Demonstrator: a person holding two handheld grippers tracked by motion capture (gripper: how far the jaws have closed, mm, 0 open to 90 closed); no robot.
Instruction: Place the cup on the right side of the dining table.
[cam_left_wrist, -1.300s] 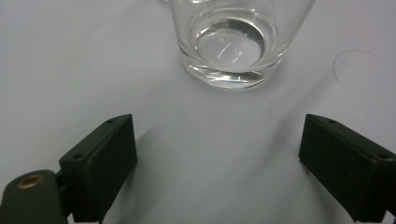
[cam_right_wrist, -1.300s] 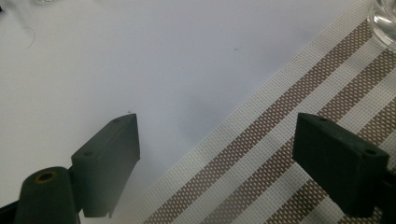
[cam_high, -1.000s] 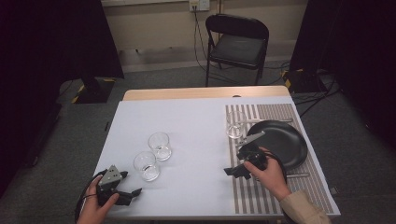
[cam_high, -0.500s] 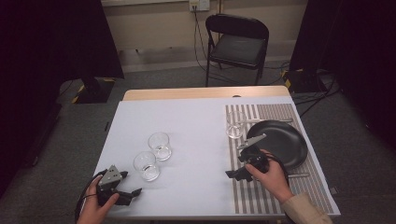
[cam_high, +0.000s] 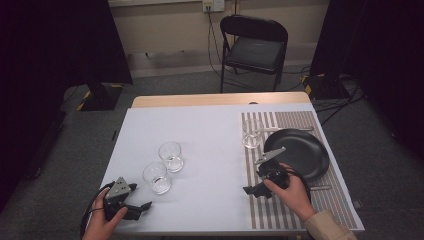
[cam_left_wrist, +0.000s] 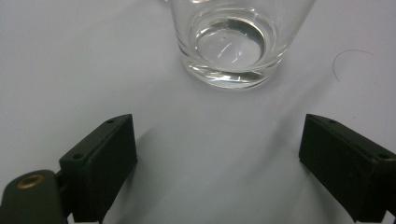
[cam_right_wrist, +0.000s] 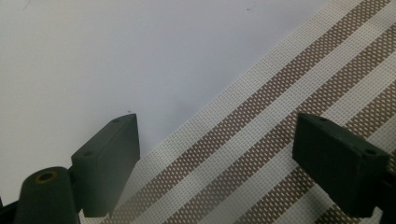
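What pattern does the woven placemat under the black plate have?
The woven placemat has brown and off-white stripes, clearest in the right gripper view; the round black plate rests on it.

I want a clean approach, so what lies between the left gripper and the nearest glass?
Bare white table; in the left gripper view nothing lies between the left gripper and the nearest glass.

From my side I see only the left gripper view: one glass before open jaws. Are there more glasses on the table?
Observer: Yes, three. A second glass stands just beyond the nearest glass.
Operator: And the third one?
Observer: The third glass stands on the striped placemat, beside a black plate.
Operator: Where is the right gripper?
Observer: The right gripper is open and empty at the placemat's left edge.
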